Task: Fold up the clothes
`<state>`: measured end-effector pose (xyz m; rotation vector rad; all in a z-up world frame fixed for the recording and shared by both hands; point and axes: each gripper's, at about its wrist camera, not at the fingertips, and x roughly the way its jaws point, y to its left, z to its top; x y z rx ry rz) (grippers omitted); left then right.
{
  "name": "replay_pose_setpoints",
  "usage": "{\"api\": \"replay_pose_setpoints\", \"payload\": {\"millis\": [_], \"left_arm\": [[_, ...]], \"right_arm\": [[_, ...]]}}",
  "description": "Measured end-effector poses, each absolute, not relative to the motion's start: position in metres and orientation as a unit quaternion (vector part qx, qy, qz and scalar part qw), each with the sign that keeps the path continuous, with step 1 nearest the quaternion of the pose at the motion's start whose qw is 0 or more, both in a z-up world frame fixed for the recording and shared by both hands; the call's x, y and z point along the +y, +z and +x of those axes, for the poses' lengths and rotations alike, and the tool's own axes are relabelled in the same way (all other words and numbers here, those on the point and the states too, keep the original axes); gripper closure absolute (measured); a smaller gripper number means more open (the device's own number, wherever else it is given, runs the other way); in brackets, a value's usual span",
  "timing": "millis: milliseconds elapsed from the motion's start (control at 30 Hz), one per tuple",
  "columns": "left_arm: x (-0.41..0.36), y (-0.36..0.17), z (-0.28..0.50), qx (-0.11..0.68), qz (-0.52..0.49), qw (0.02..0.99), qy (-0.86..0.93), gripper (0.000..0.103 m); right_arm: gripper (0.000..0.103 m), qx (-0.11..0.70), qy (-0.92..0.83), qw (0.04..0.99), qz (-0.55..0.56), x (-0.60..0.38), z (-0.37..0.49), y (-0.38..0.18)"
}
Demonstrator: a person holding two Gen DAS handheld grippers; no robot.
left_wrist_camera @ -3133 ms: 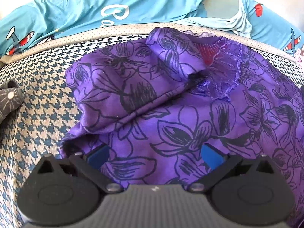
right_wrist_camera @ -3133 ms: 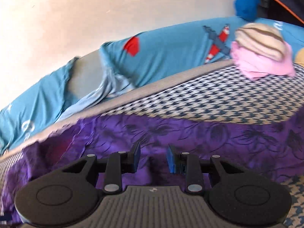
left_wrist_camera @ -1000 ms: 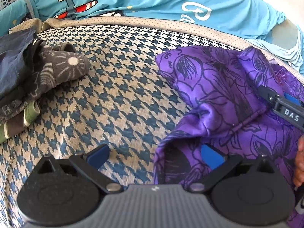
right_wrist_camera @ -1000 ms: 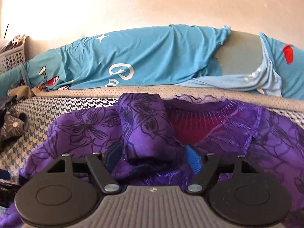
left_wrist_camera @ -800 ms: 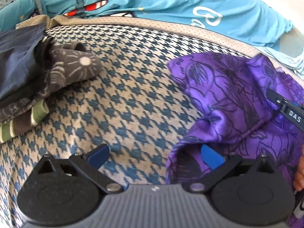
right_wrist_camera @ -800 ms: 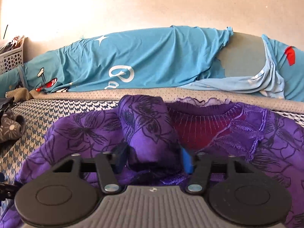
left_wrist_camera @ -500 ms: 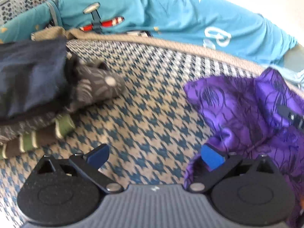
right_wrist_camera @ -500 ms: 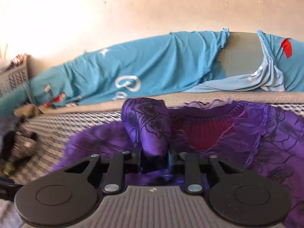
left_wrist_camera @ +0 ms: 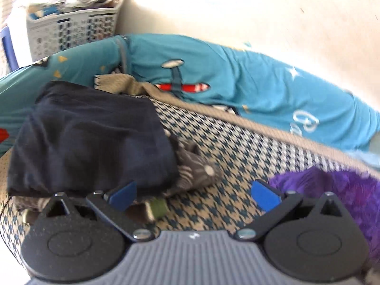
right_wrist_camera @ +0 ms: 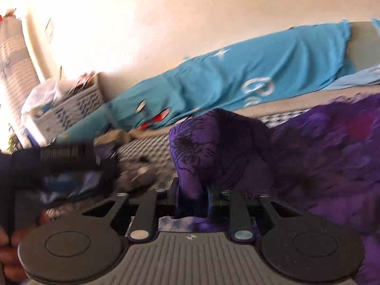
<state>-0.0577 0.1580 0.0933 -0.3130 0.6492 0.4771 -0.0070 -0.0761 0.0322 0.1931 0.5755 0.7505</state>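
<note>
A purple flower-print garment lies crumpled on the houndstooth bedcover. My right gripper has its jaws closing, and the pads pinch a rolled fold of the purple garment that stands up between them. My left gripper is open with nothing between its blue pads; it hangs over bare bedcover. The purple garment lies off to its right, apart from it. In the right wrist view the left gripper shows blurred at the left, with a hand below it.
A pile of dark folded clothes with a grey patterned piece lies left of the left gripper. A teal airplane-print sheet runs along the wall behind. A white laundry basket stands at the far left.
The right gripper closed on the rolled purple fold and carried it leftward. The left gripper, still open, swung left and up off the garment's edge toward the dark clothes pile.
</note>
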Motion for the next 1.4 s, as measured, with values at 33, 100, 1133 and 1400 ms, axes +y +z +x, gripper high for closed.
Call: {"api": "replay_pose_setpoints", "payload": {"millis": [33,100,1133,1400], "left_arm": [[0.164,0.096,-0.062,0.309,-0.161,0.908,0.234,0.000],[0.174,0.099,-0.069,0.302,-0.171,0.905,0.246,0.000],[0.253,0.130,-0.137,0.205,-0.212,0.874,0.387,0.000],[0.255,0.126,-0.135,0.219,-0.203,0.871,0.390,0.000]], "right_arm": [[0.083,0.280,0.369,0.882,0.091,-0.069,-0.011,0.032],[0.085,0.285,0.388,0.872,0.086,-0.056,-0.018,0.032],[0.088,0.315,0.500,0.769,0.243,0.049,-0.017,0.090],[0.069,0.368,0.503,0.769,0.144,0.064,-0.035,0.061]]}}
